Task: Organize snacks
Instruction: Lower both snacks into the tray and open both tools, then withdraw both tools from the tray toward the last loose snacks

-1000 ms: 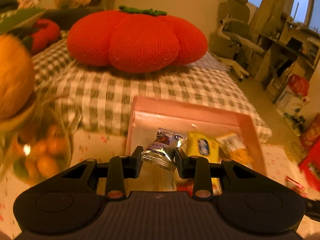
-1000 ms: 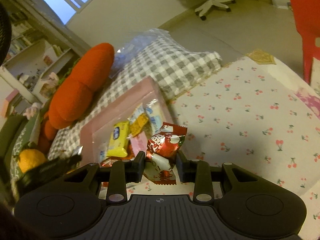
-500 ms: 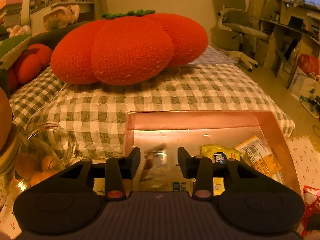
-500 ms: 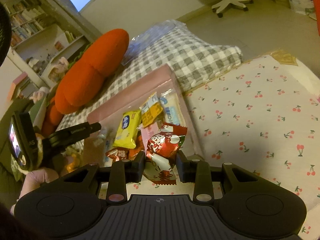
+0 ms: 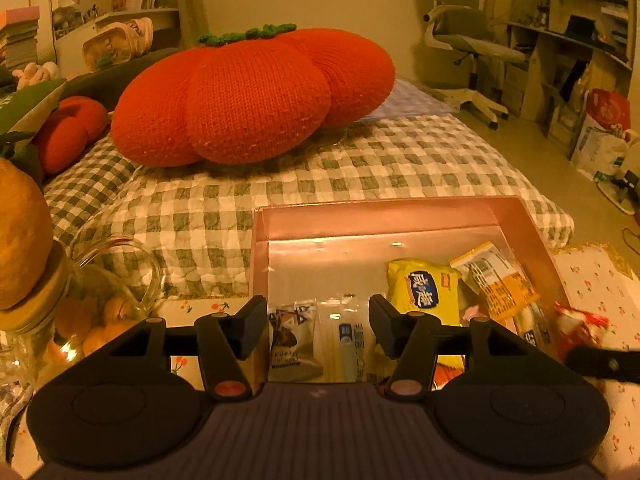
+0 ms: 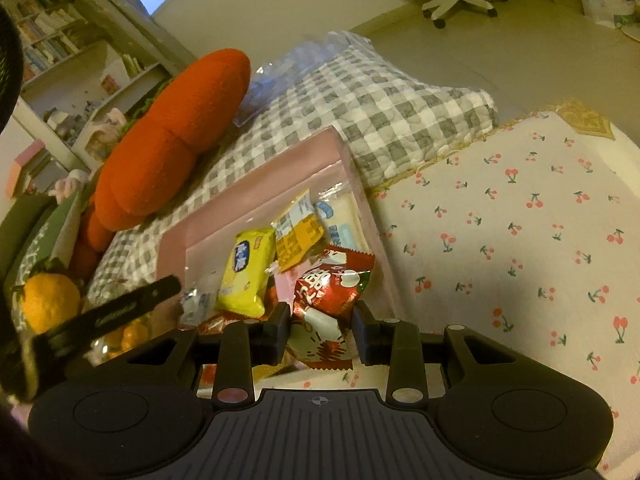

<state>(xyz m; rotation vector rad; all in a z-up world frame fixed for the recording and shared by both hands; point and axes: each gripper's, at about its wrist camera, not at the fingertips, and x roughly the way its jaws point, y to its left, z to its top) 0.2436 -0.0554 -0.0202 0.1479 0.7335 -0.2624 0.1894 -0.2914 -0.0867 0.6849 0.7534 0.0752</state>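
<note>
The right gripper [image 6: 320, 326] is clamped on a red snack packet [image 6: 330, 298], not yet dropped in. The left gripper [image 5: 318, 326] has just been opening; its jaws stand apart and empty above the silver truffle packet [image 5: 290, 340], lying below them in the pink tray [image 5: 376, 216] beside a yellow packet [image 5: 424, 294] farther in.

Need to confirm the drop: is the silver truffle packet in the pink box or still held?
In the pink box: silver truffle packet lies below the open left gripper.

Warm-lit room: office chair [image 5: 464, 40], cluttered desk [image 5: 576, 36], bookshelves [image 6: 48, 40].
</note>
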